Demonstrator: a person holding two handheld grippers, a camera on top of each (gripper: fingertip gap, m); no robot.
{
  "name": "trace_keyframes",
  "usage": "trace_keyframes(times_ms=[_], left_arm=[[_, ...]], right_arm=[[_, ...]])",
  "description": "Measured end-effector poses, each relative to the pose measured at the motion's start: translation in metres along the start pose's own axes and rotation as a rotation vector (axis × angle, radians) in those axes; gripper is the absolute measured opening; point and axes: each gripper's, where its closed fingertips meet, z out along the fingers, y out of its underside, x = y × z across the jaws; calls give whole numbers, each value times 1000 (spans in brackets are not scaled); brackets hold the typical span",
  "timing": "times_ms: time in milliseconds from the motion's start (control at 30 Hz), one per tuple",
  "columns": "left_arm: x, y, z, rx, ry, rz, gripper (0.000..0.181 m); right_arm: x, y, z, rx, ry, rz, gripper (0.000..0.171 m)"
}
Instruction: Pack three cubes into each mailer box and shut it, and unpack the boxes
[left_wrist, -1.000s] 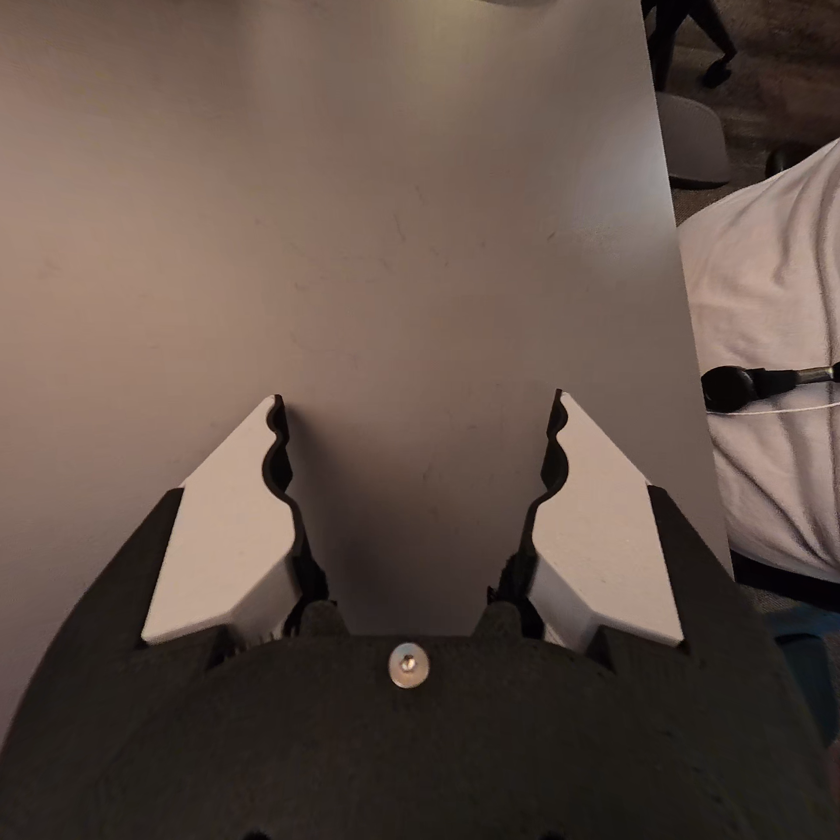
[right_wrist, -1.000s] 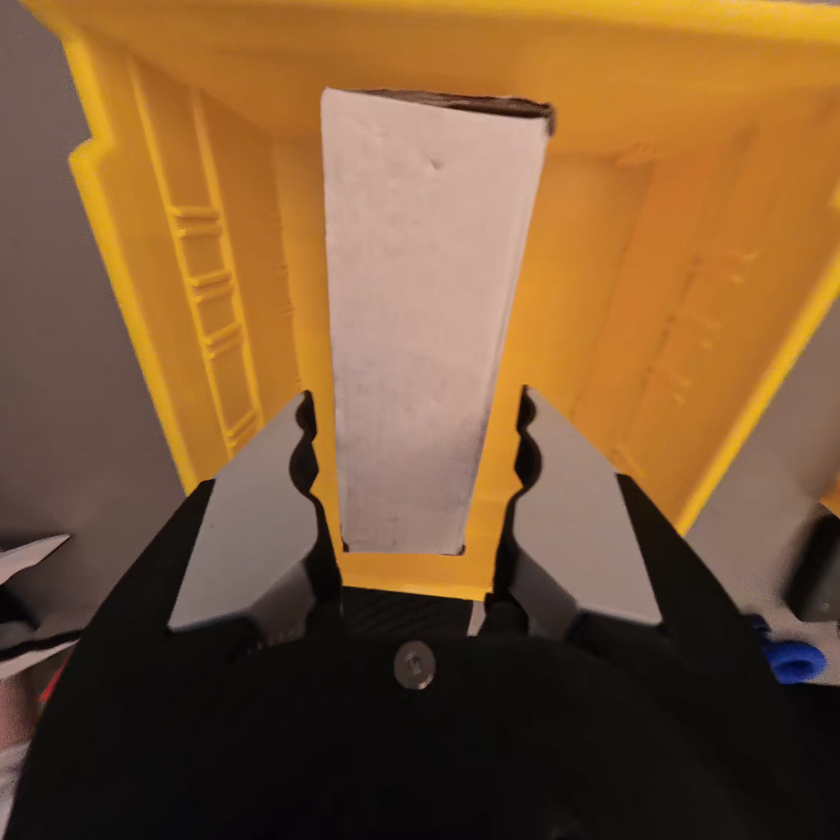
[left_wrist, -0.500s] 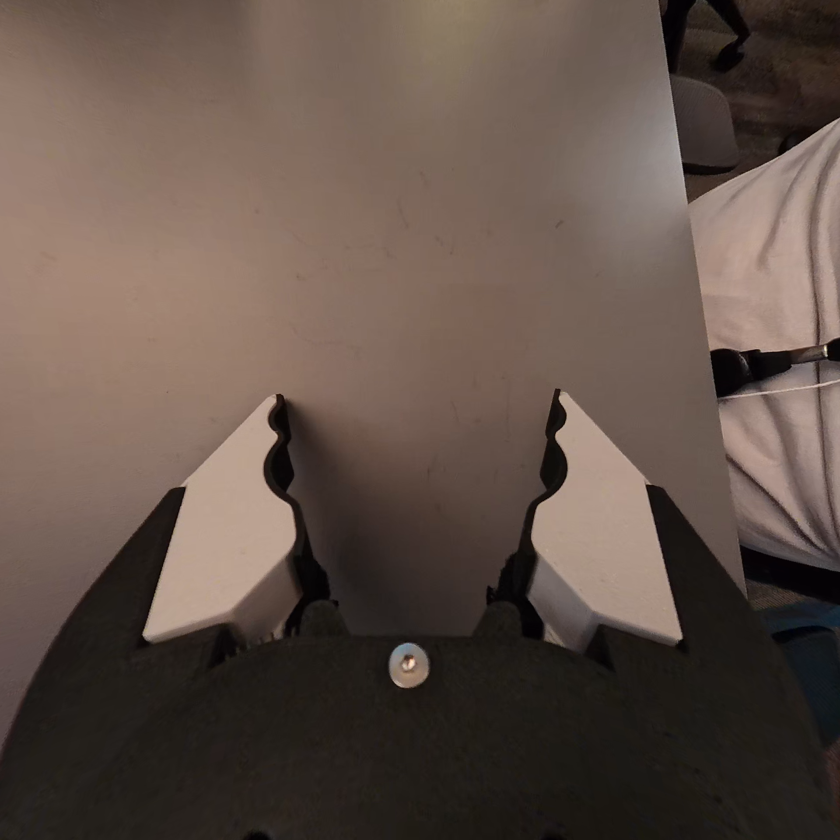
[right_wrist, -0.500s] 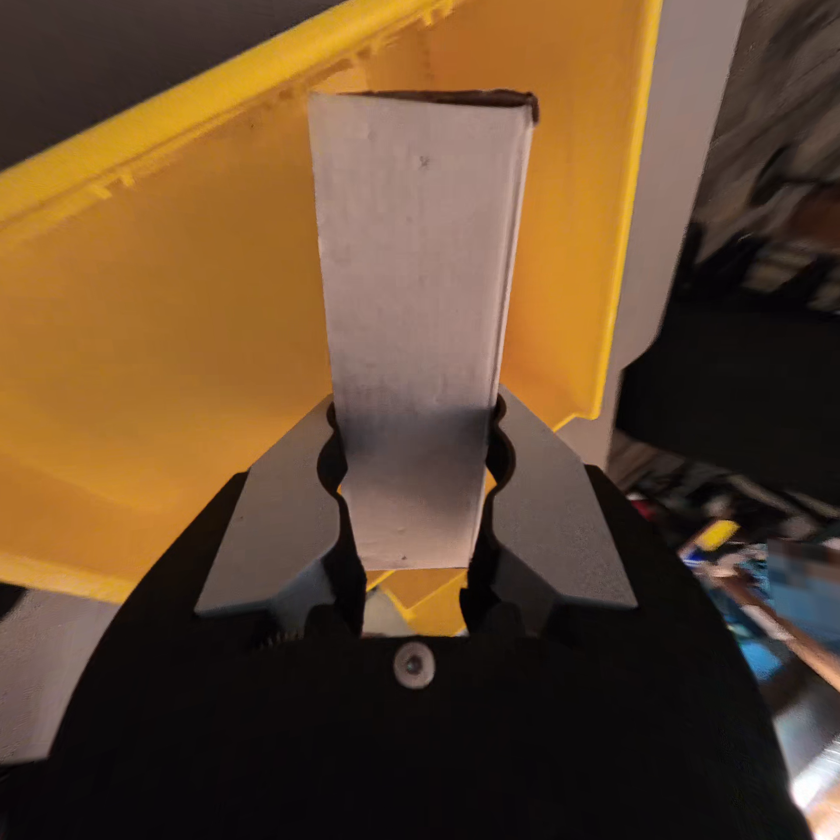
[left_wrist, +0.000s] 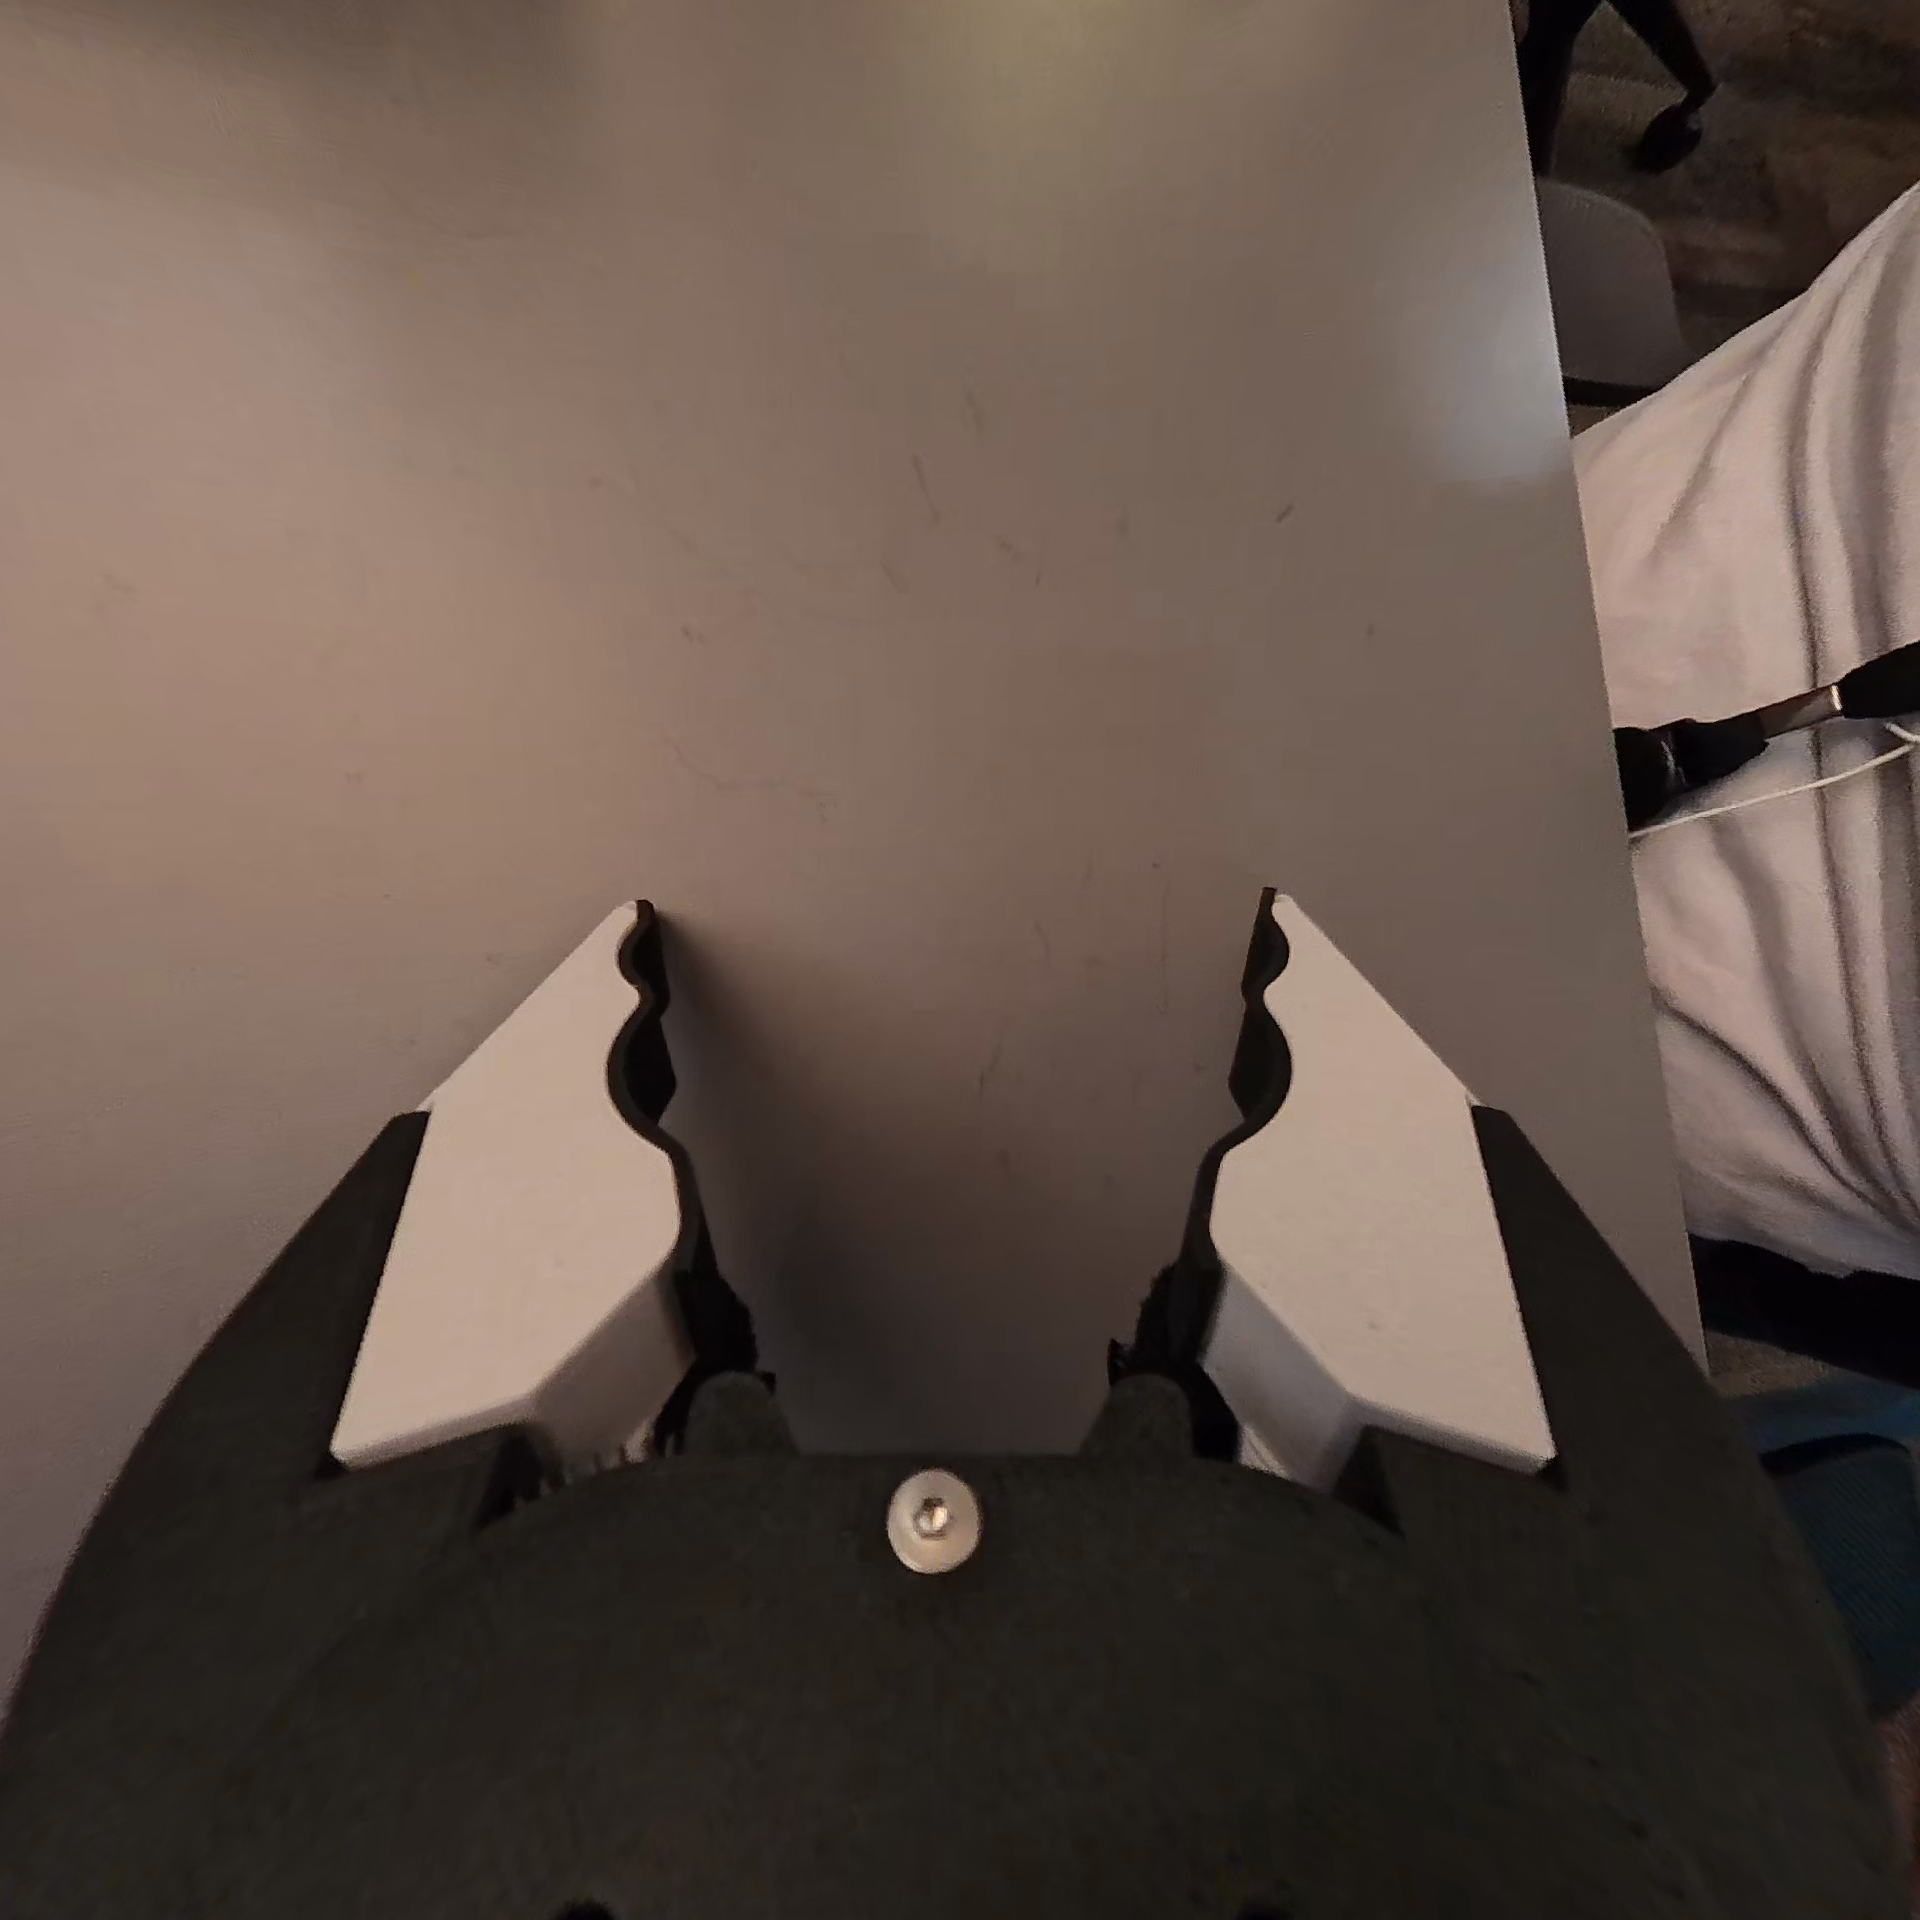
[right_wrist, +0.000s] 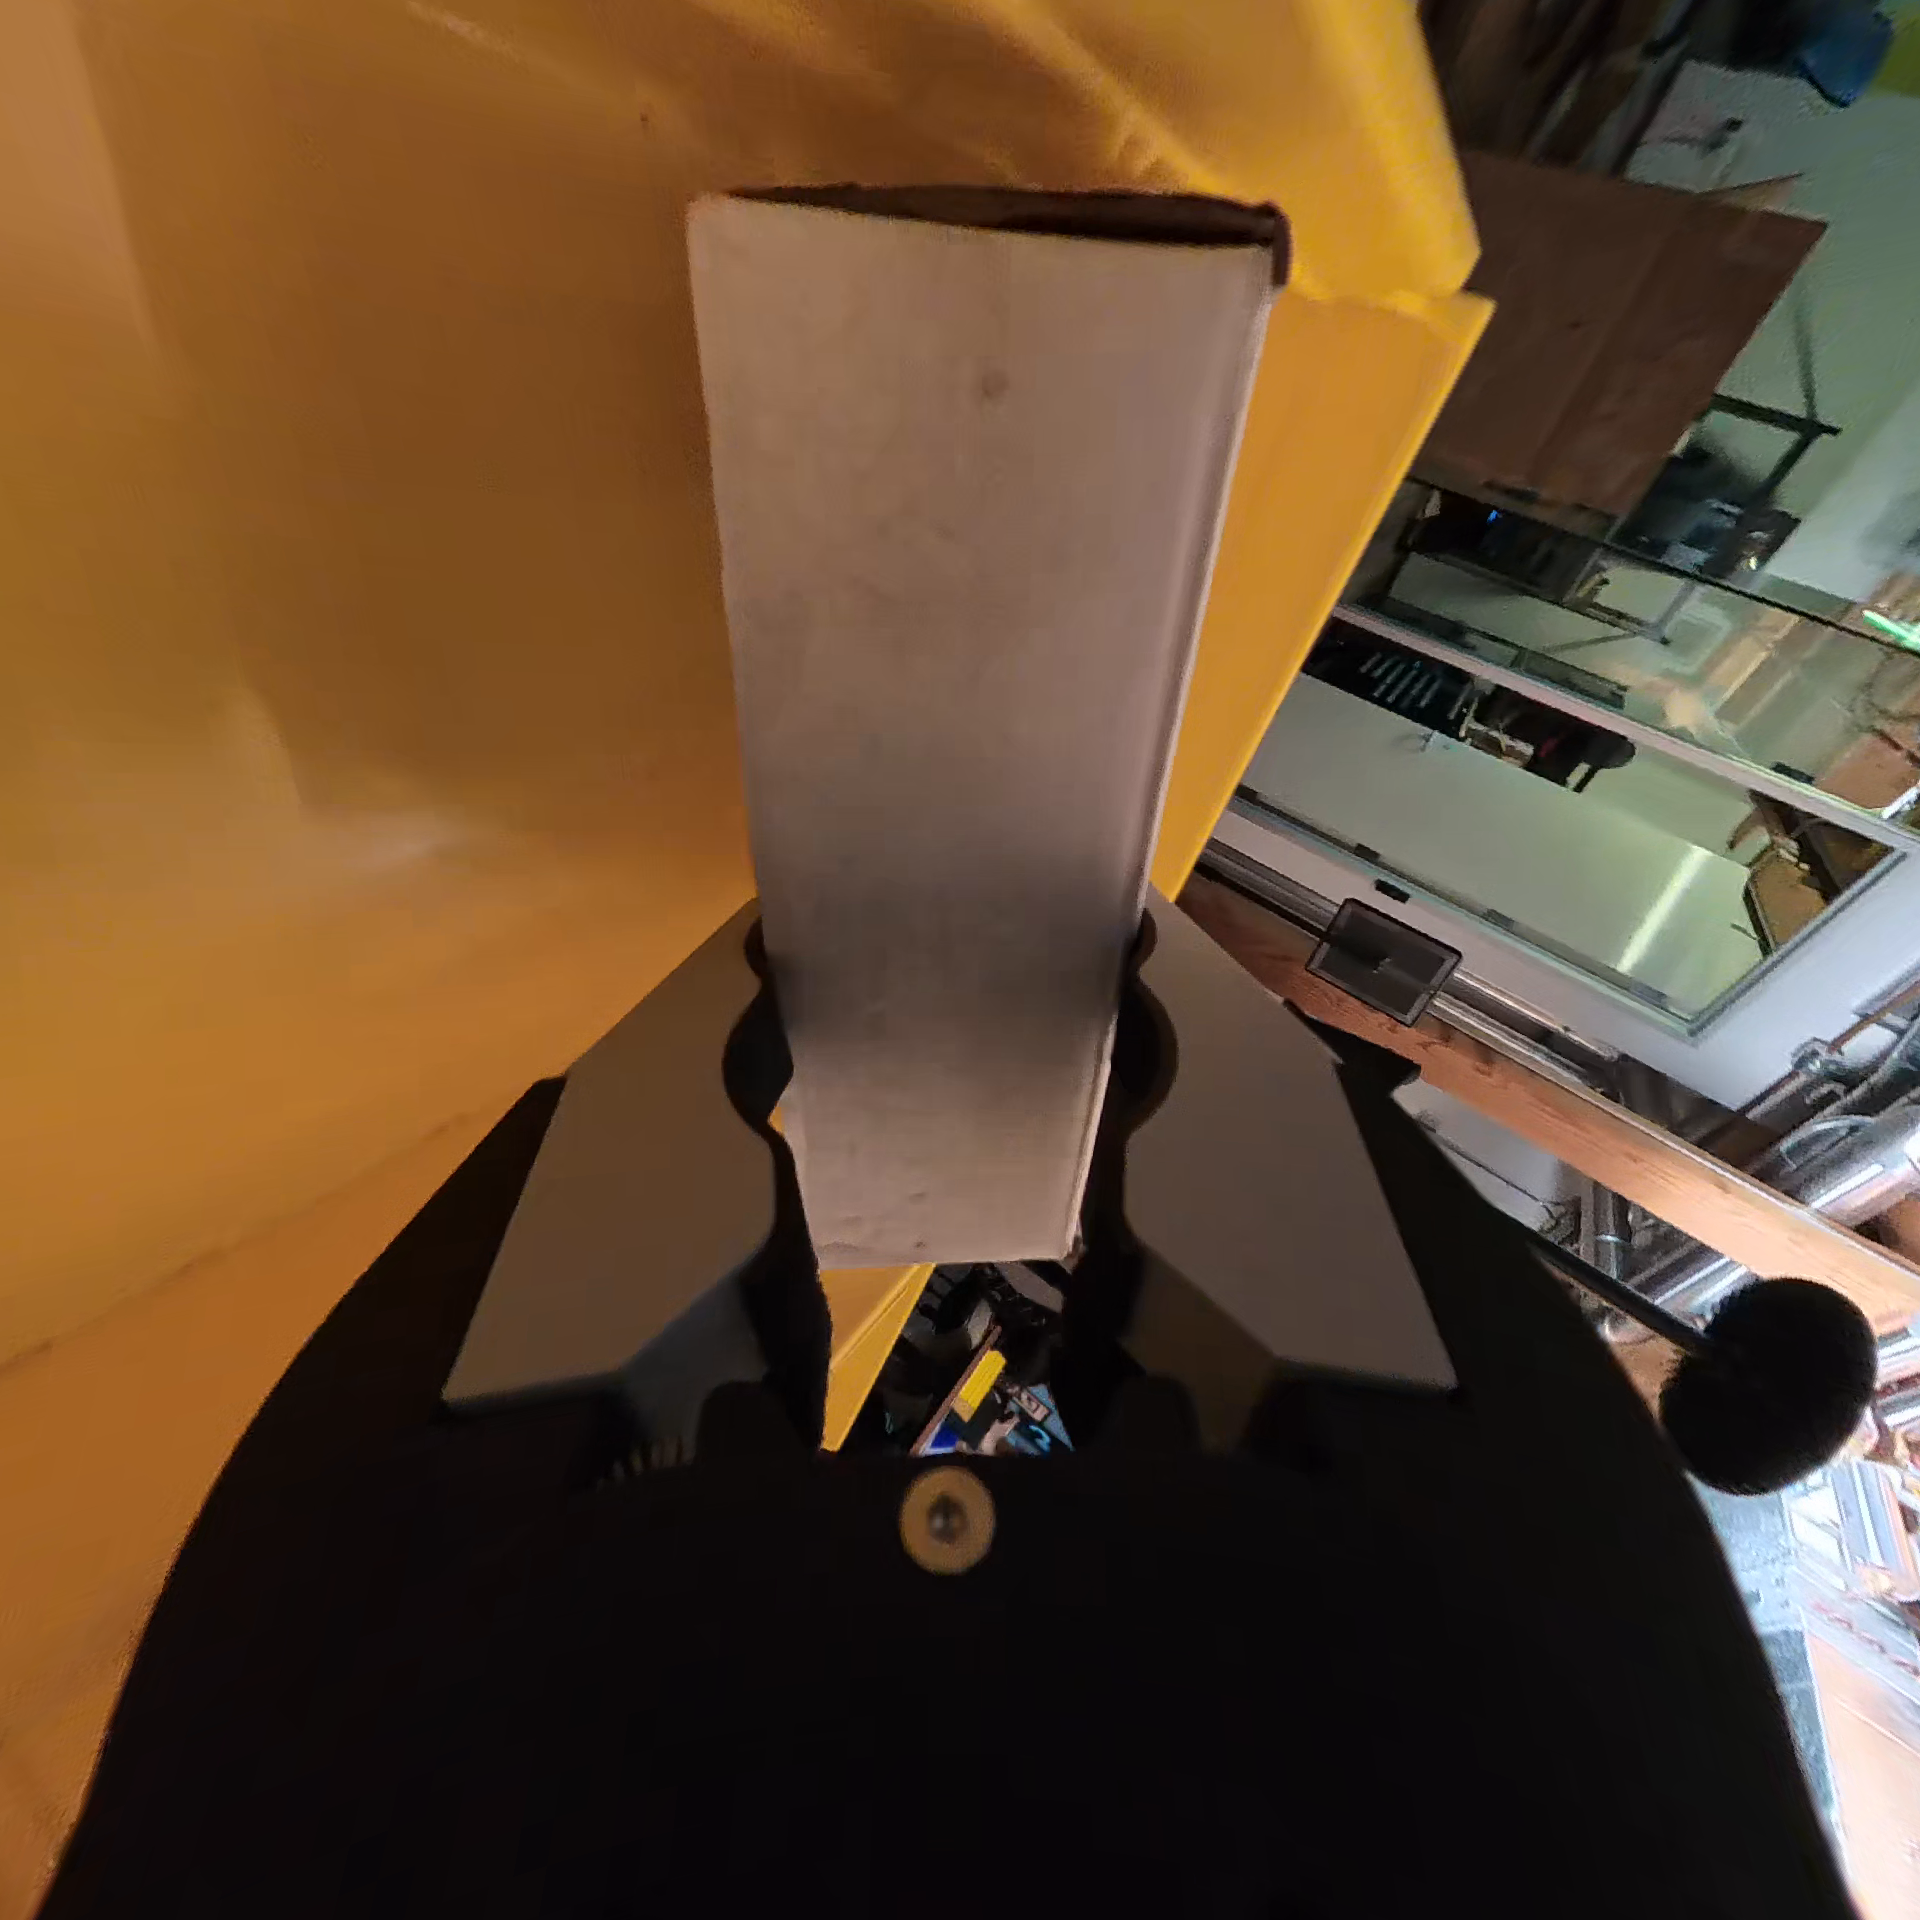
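Right gripper clamped on white mailer box, box sticking out ahead, yellow bin close behind. Left gripper spread wide, nothing held, over grey table.

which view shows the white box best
The right wrist view: the box fills the centre, clamped in the right claw before a yellow bin. The left wrist view shows none of it, only an open left claw over the table.
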Motion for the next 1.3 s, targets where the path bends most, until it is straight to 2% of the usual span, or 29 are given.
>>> trace_keyframes(times_ms=[167,367,567,667,767,867,967,1033,1067,1167,1233,1300], left_arm=[[0,0,0,7,6,-6,109],[0,0,0,10,9,-10,109],[2,1,-1,2,11,-6,111],[2,1,-1,6,16,-11,111],[1,1,-1,5,15,-14,111],[1,1,-1,1,10,-12,111],[1,1,0,1,9,-10,111],[2,0,0,7,15,-14,111],[2,-2,-1,17,18,-15,110],[6,-23,-14,125,16,-5,107],[8,-45,-36,245,-15,23,105],[2,-67,-72,391,-122,53,106]], right_arm=[[-21,14,11,-23,-74,114,65],[-33,11,12,-8,-111,126,69],[-56,2,-1,19,-292,220,91],[-49,2,-16,34,-331,280,91],[-17,5,-40,72,-248,354,91],[36,-1,-78,225,-84,552,86],[93,-31,-140,582,85,812,85],[120,-51,-177,799,195,893,107],[129,-65,-195,899,245,897,106],[146,-108,-219,994,252,919,82],[165,-135,-237,1053,259,927,81],[186,-156,-260,1137,252,951,82]])
